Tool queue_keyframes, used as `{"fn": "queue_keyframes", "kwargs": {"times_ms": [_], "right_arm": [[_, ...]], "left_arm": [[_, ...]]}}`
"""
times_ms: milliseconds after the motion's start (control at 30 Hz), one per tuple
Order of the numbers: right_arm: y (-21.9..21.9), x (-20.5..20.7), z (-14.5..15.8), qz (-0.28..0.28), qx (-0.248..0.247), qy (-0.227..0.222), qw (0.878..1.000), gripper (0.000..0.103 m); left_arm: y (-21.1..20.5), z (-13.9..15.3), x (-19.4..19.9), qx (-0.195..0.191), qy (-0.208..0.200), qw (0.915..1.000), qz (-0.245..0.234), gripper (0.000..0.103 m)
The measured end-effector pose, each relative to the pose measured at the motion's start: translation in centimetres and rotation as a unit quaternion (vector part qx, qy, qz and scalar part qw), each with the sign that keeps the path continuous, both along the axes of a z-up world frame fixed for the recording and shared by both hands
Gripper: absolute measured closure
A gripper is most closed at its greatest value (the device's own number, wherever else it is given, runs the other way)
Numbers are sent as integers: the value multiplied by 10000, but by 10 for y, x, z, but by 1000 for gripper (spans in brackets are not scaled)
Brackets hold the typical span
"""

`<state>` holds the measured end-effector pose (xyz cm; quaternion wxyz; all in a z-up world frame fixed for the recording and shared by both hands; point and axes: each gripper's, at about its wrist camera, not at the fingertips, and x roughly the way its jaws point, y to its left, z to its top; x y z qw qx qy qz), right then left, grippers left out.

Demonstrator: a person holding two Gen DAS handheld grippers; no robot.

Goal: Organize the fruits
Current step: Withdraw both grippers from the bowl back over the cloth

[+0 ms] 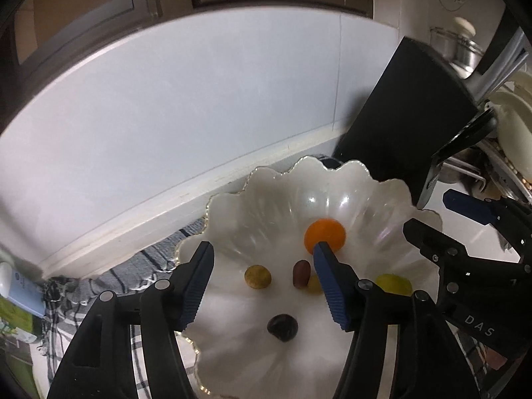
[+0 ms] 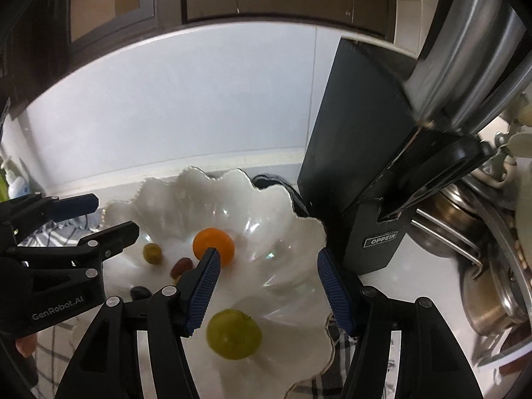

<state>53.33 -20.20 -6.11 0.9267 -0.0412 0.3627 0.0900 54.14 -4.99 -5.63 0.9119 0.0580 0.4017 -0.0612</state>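
Countertop bowl [image 1: 332,179]; left gripper [image 1: 262,259] finger partly hides orange fruit [image 1: 324,232].

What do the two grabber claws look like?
Both are black plastic with silver round rivets and two fingers lined with ridged blue pads. The left gripper says GenRobot.AI in white on its side, and the right gripper has white letters DAS on its body.
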Motion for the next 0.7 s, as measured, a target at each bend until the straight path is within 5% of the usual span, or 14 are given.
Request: {"fn": "queue_keyframes", "kwargs": {"times_ms": [700], "right_arm": [[6, -82, 50, 115, 214, -796, 9965, 41]], "left_arm": [[15, 55, -89, -214, -669, 9975, 43, 39]]}}
